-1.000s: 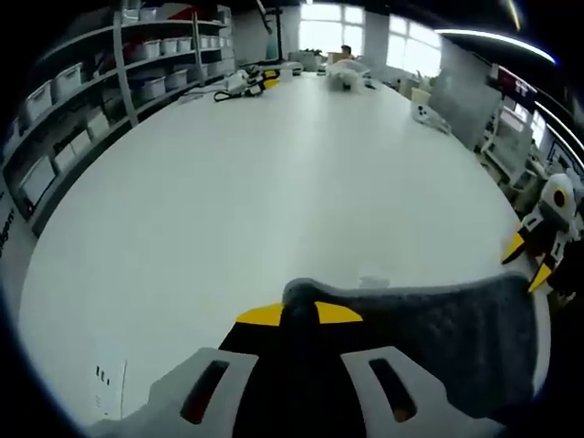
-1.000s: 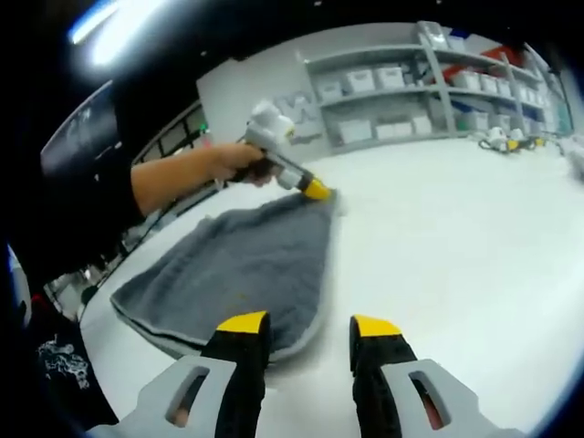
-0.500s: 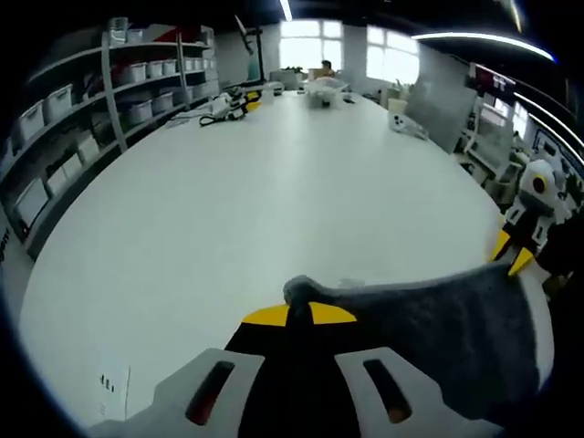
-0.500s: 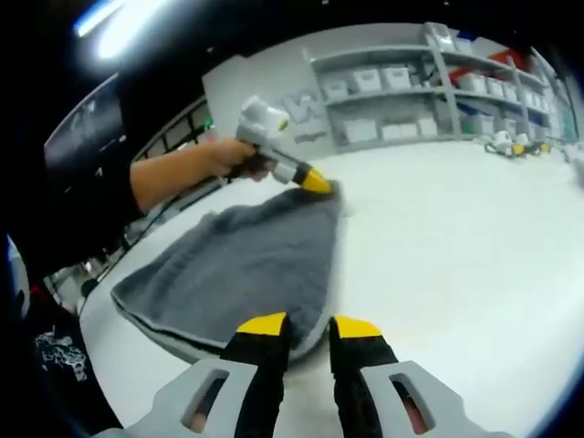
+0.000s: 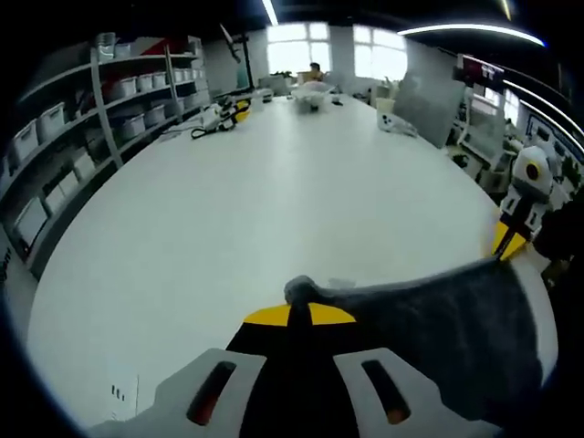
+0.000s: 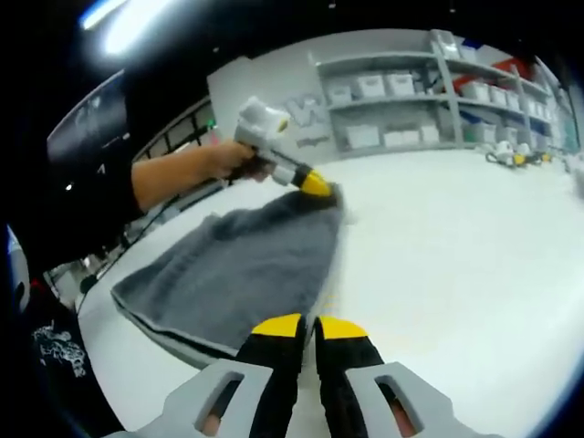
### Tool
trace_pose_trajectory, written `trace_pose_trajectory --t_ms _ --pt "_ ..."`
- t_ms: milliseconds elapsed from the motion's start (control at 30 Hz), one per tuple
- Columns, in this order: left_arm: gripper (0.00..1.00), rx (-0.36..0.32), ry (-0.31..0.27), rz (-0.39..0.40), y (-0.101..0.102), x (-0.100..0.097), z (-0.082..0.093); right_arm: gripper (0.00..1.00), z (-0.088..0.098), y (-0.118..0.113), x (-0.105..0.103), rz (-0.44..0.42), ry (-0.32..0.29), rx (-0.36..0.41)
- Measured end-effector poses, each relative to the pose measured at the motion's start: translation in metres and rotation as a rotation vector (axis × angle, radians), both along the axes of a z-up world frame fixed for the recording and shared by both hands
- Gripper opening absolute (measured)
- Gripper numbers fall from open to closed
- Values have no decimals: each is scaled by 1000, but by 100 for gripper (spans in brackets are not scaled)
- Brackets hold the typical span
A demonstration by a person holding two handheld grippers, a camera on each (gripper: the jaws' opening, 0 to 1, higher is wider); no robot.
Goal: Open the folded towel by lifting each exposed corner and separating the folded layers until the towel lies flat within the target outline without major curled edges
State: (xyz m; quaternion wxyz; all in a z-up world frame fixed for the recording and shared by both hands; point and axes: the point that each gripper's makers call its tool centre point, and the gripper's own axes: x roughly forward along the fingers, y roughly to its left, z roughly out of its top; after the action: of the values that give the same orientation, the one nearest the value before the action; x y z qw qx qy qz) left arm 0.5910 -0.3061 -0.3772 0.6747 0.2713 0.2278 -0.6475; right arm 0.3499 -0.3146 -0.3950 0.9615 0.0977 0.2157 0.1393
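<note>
**Two corners pinched, towel ready to spread**

Left gripper view: your left hand-held gripper [image 5: 300,315] is clamped on a corner of the grey towel [image 5: 438,328], which drapes rightward over the white bench [image 5: 274,192].

Right gripper view: your right hand-held gripper [image 6: 308,326] has its jaws nearly together at the near edge, seemingly pinching a layer to peel it apart.

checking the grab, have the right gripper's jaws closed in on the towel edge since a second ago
Yes. The right gripper had its jaws wide apart; now the yellow tips nearly meet at the near edge of the grey towel, which lies on the white table.
</note>
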Motion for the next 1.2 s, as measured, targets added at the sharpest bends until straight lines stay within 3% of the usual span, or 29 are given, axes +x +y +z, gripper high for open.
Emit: trace_pose_trajectory --t_ms 267,500,667,800,867,1200 --pt "3 -60 -17 5 4 0 10 0 6 -3 1 -14 -26 8" --pt "3 -194 16 81 9 14 32 0 19 -3 1 -20 -64 40" --pt "2 -214 47 117 24 16 38 0 31 0 0 -18 -95 48" --pt "2 -243 36 121 25 17 49 0 48 9 -3 -4 -139 56" --pt "2 -244 27 110 32 6 54 0 61 14 -5 9 -180 56" --pt "2 -294 -16 163 66 18 74 0 83 34 -8 43 -242 19"
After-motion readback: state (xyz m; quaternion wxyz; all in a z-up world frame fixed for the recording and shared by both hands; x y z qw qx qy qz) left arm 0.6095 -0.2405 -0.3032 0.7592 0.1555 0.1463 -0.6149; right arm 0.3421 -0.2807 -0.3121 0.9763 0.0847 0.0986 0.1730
